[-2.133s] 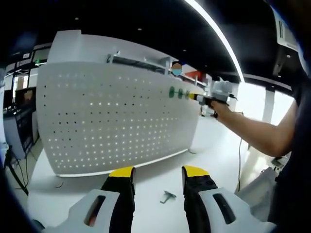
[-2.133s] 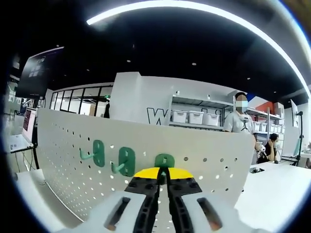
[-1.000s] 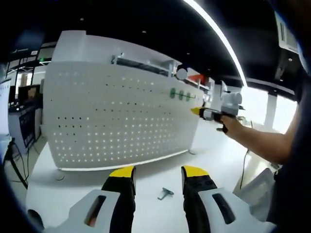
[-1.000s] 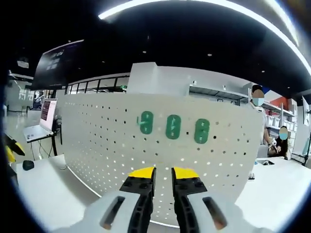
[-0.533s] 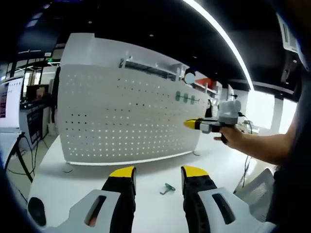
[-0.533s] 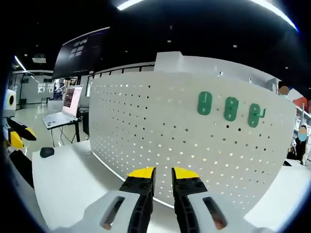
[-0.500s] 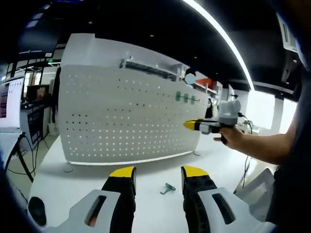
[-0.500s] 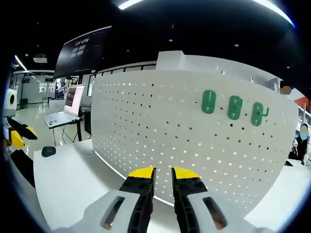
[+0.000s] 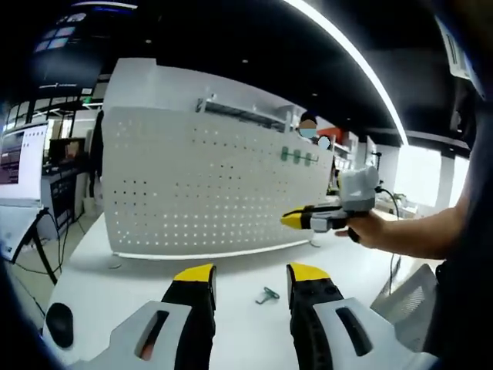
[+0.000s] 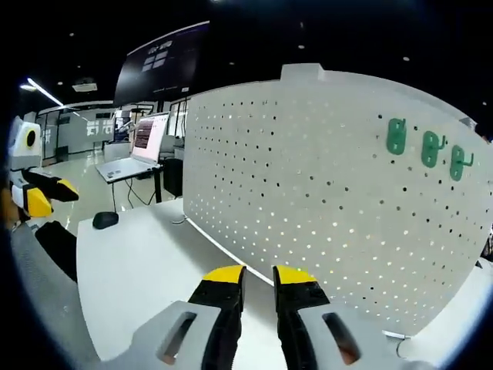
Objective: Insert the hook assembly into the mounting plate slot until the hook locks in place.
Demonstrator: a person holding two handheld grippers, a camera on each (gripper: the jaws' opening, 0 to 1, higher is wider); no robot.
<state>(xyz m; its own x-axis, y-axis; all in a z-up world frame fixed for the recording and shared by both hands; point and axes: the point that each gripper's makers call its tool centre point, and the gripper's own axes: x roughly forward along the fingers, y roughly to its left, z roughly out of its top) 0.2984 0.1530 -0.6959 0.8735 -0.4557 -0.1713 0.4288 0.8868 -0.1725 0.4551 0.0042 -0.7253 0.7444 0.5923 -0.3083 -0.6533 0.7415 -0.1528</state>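
Grippers both empty, three green hooks on pegboard, one loose hook on table.
Left gripper (image 9: pixel 250 276): jaws parted wide, nothing between them, yellow tips hanging over the white table (image 9: pixel 100 285). Right gripper (image 10: pixel 257 279): jaws parted by a narrow gap, holding nothing, aimed at the lower part of the white pegboard (image 10: pixel 323 177) and clear of it. Mounted hooks (image 10: pixel 424 149) sit in a row near the board's upper right, each plate's long axis upright (prongs stick out from the board face). Loose green hook (image 9: pixel 266 295) lies flat on the table between the left jaws' line and the board's foot, long axis about diagonal. Open tabletop all round it; a mouse (image 9: pixel 59 324) sits near the left edge.
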